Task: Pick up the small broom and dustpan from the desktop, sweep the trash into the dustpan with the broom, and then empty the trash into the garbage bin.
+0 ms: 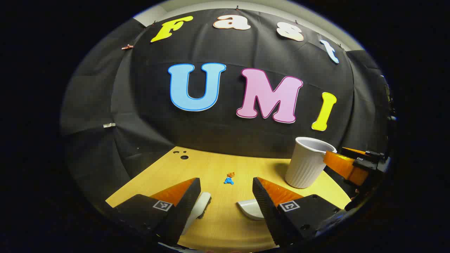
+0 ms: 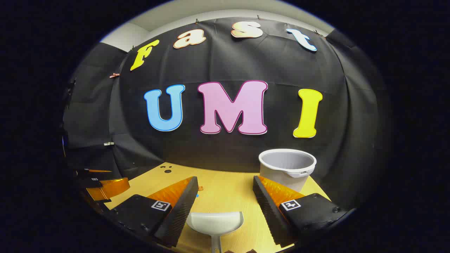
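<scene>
- Left gripper (image 1: 226, 191) hangs low over the desktop (image 1: 218, 225), jaws spread wide, nothing between them; the far desk edge meets the booth wall.
- Trash (image 1: 229, 178) — two small scraps — lies ahead on open wood.
- Broom (image 1: 199, 207) lies by its left finger.
- Dustpan (image 2: 215, 222) lies between the right gripper (image 2: 225, 196) fingers, also wide, handle toward the camera.
- Garbage bin (image 2: 288, 168) stands upright near the desk's right edge.

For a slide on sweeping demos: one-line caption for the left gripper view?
Open left gripper poised over the desktop, small broom and dustpan below, trash ahead, garbage bin at right.
</scene>
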A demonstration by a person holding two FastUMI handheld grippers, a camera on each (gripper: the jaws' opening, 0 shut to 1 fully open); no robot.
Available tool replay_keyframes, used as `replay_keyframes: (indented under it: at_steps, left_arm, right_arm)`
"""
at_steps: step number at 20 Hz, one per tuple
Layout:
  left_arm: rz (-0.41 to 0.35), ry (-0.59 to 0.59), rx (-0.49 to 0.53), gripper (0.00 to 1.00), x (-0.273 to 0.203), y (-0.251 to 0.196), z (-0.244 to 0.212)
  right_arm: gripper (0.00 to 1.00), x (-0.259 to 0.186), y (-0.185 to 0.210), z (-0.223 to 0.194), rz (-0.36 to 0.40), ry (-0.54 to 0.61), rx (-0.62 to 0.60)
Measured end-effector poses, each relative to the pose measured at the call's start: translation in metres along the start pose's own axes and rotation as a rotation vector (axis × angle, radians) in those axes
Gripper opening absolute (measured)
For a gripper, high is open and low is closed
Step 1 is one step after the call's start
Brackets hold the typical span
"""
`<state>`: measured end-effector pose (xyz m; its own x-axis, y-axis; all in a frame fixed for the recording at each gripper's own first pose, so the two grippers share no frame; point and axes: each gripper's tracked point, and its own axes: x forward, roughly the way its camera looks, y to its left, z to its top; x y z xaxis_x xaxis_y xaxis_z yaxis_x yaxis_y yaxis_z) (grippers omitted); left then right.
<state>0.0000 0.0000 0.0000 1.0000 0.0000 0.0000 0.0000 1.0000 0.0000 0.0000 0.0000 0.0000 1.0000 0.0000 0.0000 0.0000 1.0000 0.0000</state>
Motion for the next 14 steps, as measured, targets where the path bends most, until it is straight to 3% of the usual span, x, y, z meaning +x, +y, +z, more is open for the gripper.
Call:
replay_keyframes:
  at_steps: [4, 14]
  left_arm:
    - [-0.006, -0.004, 0.030, 0.94, 0.009, 0.011, 0.001]
    - [0.033, 0.087, -0.022, 0.94, 0.014, 0.042, -0.026]
  right_arm:
    - [0.98, 0.004, 0.000, -0.011, 0.024, 0.040, 0.010]
    - [0.98, 0.005, 0.003, -0.034, 0.056, 0.128, 0.057]
